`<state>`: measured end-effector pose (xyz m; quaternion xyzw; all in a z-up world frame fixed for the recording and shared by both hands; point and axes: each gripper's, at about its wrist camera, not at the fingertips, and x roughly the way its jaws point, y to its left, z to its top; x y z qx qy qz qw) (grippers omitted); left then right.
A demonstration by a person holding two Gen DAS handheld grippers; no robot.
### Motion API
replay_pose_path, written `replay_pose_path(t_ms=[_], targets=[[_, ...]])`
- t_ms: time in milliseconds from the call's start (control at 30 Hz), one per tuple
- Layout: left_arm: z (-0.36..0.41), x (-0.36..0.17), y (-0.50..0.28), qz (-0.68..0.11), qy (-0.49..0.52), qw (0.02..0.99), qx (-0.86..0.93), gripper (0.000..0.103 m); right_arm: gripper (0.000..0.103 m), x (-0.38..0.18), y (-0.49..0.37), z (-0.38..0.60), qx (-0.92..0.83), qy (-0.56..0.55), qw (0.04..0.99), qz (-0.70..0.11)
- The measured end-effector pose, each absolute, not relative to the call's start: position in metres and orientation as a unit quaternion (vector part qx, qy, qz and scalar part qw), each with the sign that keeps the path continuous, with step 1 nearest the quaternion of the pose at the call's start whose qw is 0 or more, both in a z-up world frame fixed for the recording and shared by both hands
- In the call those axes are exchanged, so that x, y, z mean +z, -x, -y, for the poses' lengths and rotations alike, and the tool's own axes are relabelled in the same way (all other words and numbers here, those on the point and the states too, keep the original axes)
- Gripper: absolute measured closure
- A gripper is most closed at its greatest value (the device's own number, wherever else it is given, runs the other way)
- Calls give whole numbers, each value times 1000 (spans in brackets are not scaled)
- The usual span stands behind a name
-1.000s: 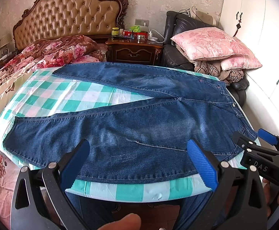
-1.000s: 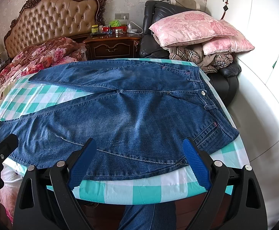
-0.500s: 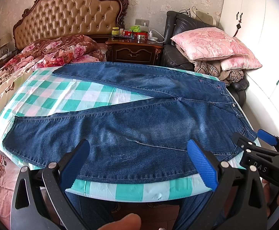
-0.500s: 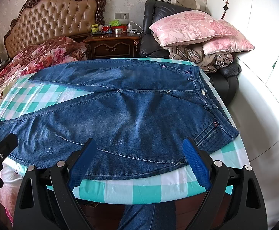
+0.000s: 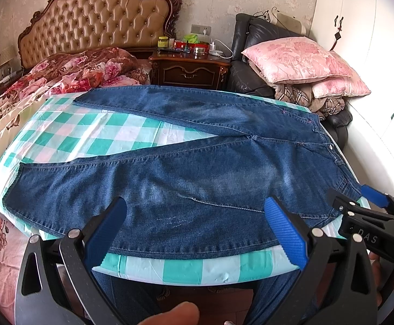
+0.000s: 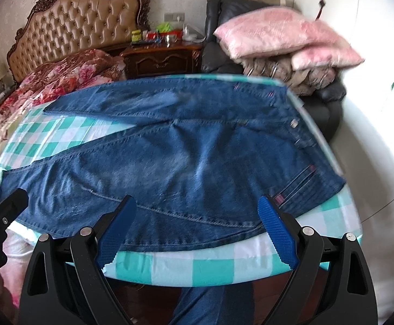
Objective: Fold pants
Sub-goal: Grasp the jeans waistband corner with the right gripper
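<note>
Pants [image 5: 197,178] of blue denim lie spread flat on a green-and-white checked cloth [image 5: 83,135], filling the centre of both views, waistband toward the right, legs reaching left. The left gripper [image 5: 194,230] hangs at the bottom of its frame, jaws wide apart, holding nothing. The right gripper [image 6: 197,230], also spread wide and unloaded, sits low over the near hem; its view is blurred.

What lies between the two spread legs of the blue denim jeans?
Bare green-and-white checked cloth shows between the legs of the blue denim jeans, in both wrist views.
</note>
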<state>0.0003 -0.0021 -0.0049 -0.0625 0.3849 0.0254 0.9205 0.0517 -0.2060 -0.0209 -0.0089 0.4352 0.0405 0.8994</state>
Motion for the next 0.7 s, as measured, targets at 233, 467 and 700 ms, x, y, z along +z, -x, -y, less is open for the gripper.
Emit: replay_pose_path(t_ms=[233, 467, 700], targets=[[-11, -30, -15, -422, 66, 903, 41, 1, 15, -20, -143, 288, 18, -58, 889, -453], [-27, -56, -36, -432, 74, 897, 59, 1, 22, -30, -327, 392, -62, -53, 874, -479], [-45, -86, -67, -466, 73, 877, 90, 1, 29, -78, -439, 412, -44, -6, 856, -514]])
